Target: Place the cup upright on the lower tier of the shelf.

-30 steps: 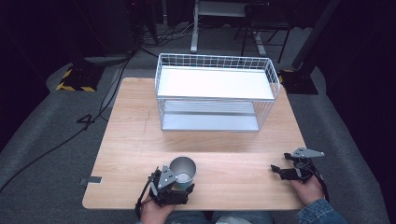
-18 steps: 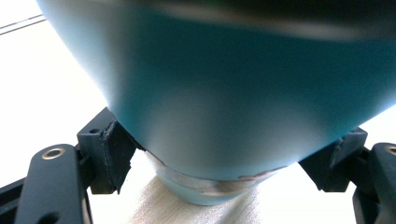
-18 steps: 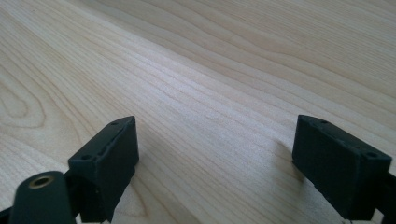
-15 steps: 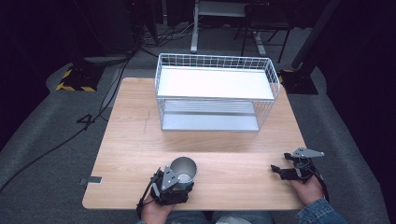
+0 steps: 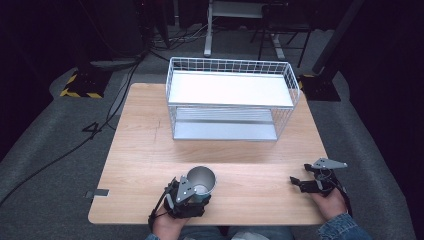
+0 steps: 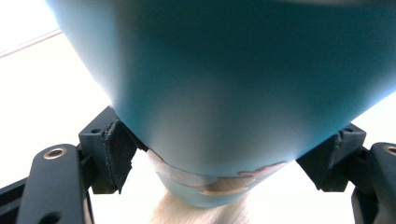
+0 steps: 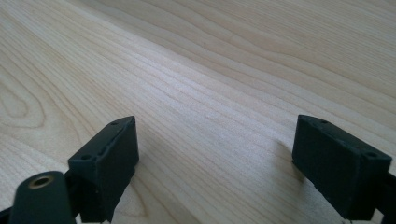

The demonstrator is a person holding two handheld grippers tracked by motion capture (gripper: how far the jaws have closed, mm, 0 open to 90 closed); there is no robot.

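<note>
A teal cup (image 5: 201, 179) with a metal inside stands upright near the table's front edge, left of centre. My left gripper (image 5: 199, 195) reaches it from the near side, and its jaws have just been closing on it. In the left gripper view the black pads (image 6: 116, 149) press on both sides of the cup (image 6: 224, 84) low on its wall, just above its base. My right gripper (image 5: 300, 182) rests at the front right of the table. It is open, with bare wood between its fingers (image 7: 107, 158).
A white wire rack (image 5: 230, 100) with two shelves stands at the back middle of the wooden table (image 5: 150, 150). Bare wood lies between the rack and the cup. Cables and stands sit on the dark floor beyond the table.
The left gripper has settled a little closer around the cup's base. The cup stands where it did. The right hand has not moved.
</note>
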